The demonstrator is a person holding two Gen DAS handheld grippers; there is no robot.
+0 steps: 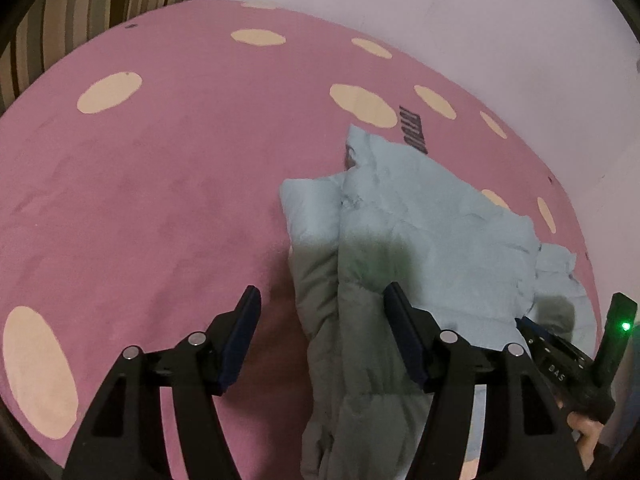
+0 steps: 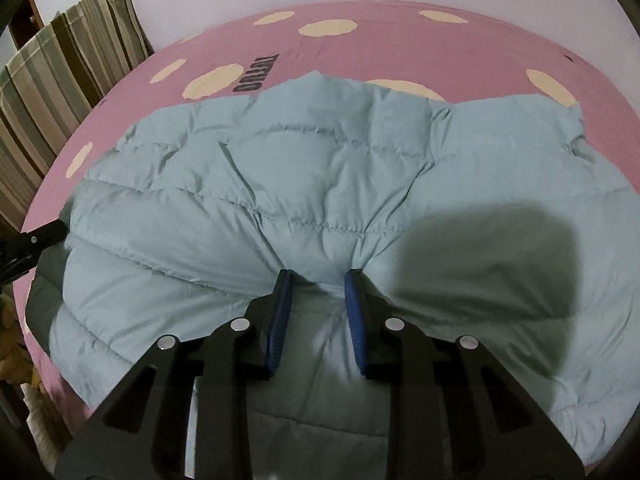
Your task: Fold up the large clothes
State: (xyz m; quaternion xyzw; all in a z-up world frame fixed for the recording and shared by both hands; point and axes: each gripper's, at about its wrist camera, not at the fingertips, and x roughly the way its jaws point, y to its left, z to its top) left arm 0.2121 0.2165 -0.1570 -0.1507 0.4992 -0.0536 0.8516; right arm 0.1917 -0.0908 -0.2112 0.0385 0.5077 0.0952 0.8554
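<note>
A light blue puffer jacket (image 2: 320, 184) lies spread on a pink bed sheet (image 1: 160, 184) with cream dots. In the right wrist view my right gripper (image 2: 318, 280) is shut on a bunched fold of the jacket between its blue pads. In the left wrist view the jacket (image 1: 420, 224) lies folded to the right, and my left gripper (image 1: 322, 296) is open, its jaws wide apart straddling the jacket's left edge without pinching it. The right gripper's body (image 1: 568, 356) shows at the lower right there.
A striped brown and grey cushion (image 2: 68, 80) stands at the bed's far left corner. A pale wall (image 1: 440, 8) runs behind the bed. Dark printed letters (image 2: 256, 76) mark the sheet beyond the jacket.
</note>
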